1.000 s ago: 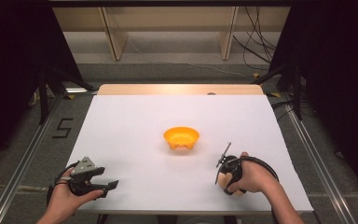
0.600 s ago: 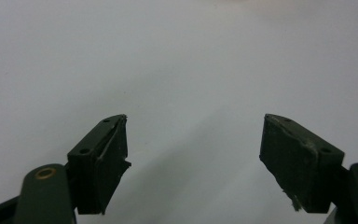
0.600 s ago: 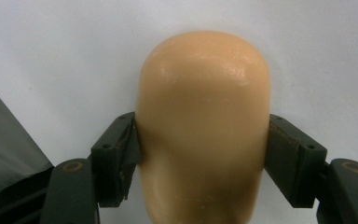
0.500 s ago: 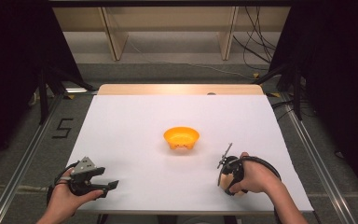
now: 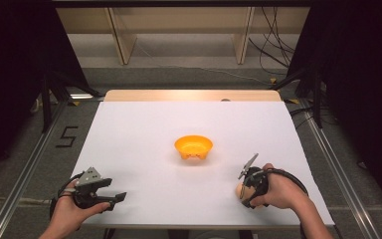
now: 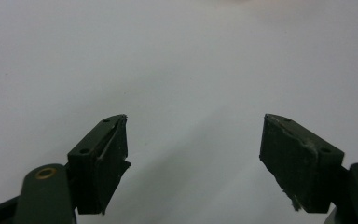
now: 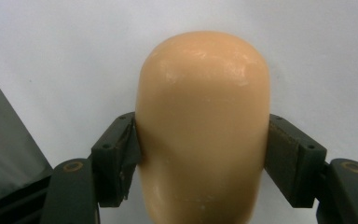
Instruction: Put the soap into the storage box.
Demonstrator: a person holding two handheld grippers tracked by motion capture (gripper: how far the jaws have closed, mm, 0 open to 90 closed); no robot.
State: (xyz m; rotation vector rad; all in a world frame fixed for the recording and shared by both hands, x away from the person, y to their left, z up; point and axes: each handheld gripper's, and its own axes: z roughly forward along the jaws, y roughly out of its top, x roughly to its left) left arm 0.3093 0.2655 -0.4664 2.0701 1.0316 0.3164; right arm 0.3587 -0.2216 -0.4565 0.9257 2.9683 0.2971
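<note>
An orange bowl (image 5: 193, 147) sits near the middle of the white table (image 5: 144, 129). My right gripper (image 5: 242, 190) is at the front right, pointing down at the table, shut on a smooth peach-coloured rounded object (image 7: 203, 126) that both jaws press from the sides; a bit of the object (image 5: 239, 190) peeks out beside the hand. My left gripper (image 5: 113, 198) rests at the front left in a hand, open, with only bare table between its jaws (image 6: 193, 140).
A wooden strip (image 5: 191, 95) runs along the table's far edge, with shelving legs and cables on the floor beyond. Metal rails flank the table on both sides. A "5" mark (image 5: 66, 136) is on the floor at left.
The right hand has shifted slightly with the peach object in the jaws. The left gripper has stayed put.
</note>
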